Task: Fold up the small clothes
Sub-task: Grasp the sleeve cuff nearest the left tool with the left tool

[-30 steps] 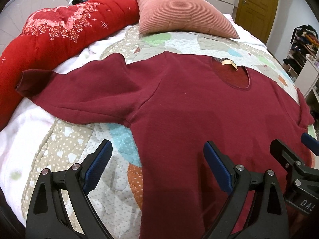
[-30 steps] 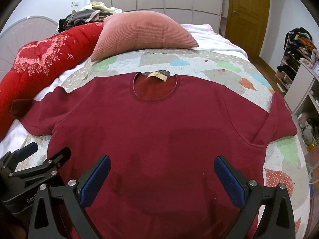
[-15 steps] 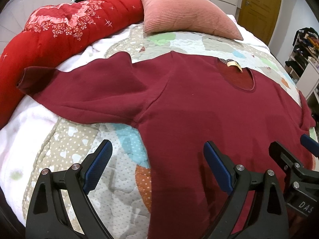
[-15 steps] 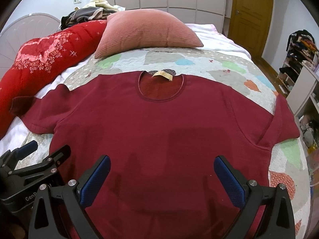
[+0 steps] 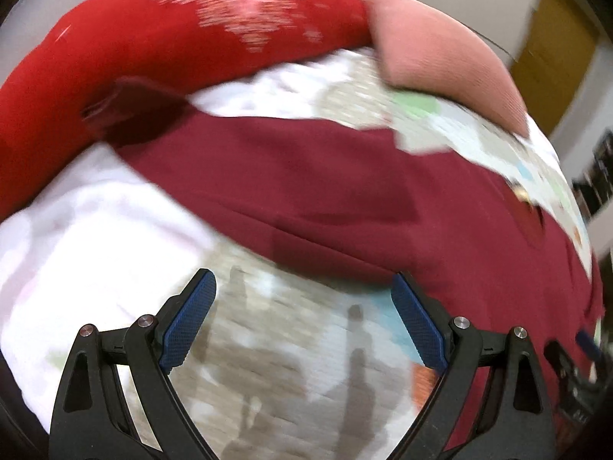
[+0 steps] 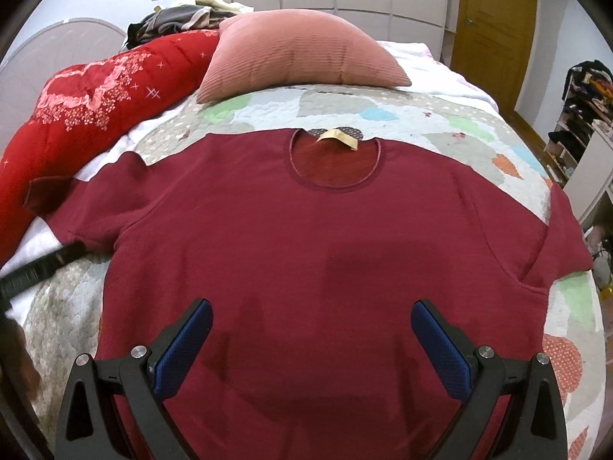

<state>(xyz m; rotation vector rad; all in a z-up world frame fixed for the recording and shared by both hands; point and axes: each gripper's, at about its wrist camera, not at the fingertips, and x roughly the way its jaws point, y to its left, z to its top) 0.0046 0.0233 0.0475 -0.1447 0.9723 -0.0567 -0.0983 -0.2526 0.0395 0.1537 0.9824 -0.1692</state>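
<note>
A dark red long-sleeved top lies flat, front up, on the patchwork quilt, neck toward the pillow. Its left sleeve stretches toward the red duvet. My left gripper is open and empty, over the quilt just below that sleeve; the view is blurred. It also shows as a dark blur in the right wrist view. My right gripper is open and empty above the lower middle of the top.
A pink pillow lies at the head of the bed. A red flowered duvet runs along the left side. A wooden door and cluttered shelves stand at the right.
My left gripper has swung left, off the top's body to the quilt under the left sleeve. My right gripper has barely moved.
</note>
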